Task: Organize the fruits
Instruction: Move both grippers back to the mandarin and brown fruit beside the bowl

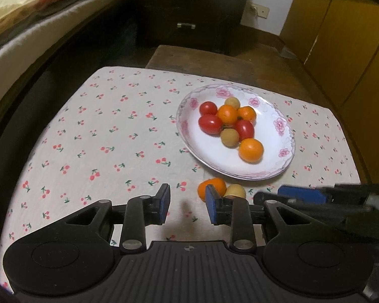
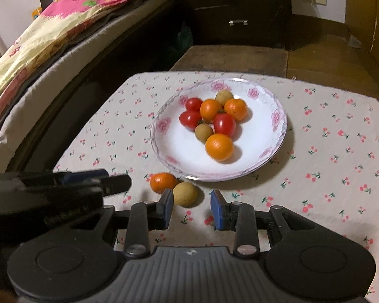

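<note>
Eight small fruits sit on the floral plate (image 2: 164, 123); an orange kumquat (image 2: 163, 182) and tan longan (image 2: 185, 194) remain on the cloth at lower centre, with the left gripper (image 1: 188, 205) and right gripper (image 2: 192, 208) both parted and empty.

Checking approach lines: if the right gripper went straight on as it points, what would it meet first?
Probably bare tablecloth: the right gripper is open with nothing between its fingers. The tan fruit sits just beside its left finger; depth is unclear.

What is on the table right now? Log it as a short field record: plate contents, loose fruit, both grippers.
plate: white with pink flowers, on the cherry-print tablecloth
fruit on plate: three red, three orange, two tan
loose orange fruit: on the cloth, near the plate's edge
loose tan fruit: beside the orange one
left gripper: fingers apart, holding nothing
right gripper: fingers apart, holding nothing
</note>
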{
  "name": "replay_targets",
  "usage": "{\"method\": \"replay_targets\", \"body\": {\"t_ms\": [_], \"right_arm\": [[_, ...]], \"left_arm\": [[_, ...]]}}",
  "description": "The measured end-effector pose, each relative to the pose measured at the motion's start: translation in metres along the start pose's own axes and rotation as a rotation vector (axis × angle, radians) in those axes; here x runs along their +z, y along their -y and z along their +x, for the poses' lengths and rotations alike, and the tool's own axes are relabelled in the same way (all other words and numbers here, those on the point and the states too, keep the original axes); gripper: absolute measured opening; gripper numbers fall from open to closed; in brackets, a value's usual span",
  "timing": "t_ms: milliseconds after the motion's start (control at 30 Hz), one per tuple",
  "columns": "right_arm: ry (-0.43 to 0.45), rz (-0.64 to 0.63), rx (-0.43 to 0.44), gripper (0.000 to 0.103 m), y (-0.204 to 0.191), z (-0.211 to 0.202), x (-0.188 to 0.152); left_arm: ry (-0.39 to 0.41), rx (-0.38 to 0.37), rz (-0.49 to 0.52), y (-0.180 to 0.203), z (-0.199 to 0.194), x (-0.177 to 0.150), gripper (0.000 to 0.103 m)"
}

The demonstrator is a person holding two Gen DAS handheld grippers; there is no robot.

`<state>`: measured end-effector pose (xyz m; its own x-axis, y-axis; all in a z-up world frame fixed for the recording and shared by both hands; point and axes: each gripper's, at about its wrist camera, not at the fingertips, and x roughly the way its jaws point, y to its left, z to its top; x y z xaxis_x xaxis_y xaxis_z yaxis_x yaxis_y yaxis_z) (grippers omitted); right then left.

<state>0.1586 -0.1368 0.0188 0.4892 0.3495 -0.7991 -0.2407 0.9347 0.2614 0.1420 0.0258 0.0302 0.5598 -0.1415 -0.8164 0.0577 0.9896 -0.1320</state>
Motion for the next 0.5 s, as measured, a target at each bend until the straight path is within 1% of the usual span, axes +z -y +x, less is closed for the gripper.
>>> {"method": "replay_targets", "body": {"t_ms": [267, 400, 433, 500], "right_arm": [[-0.024, 0.004, 0.016, 0.033, -0.008, 0.018, 0.001], [-0.044, 0.007, 0.01, 0.033, -0.012, 0.031, 0.001], [-0.053, 0.005, 0.009, 0.034, -0.013, 0.035, 0.001], [-0.048, -0.01, -0.012, 0.038, -0.016, 0.039, 0.001]], "left_arm": [[-0.004, -0.019, -0.025, -0.009, 0.0, 0.001, 0.04], [-0.001, -0.026, -0.047, -0.016, -0.001, 0.003, 0.041], [0.0, -0.028, -0.05, -0.017, -0.001, 0.004, 0.041], [0.002, -0.033, -0.056, -0.02, -0.003, 0.004, 0.042]]}}
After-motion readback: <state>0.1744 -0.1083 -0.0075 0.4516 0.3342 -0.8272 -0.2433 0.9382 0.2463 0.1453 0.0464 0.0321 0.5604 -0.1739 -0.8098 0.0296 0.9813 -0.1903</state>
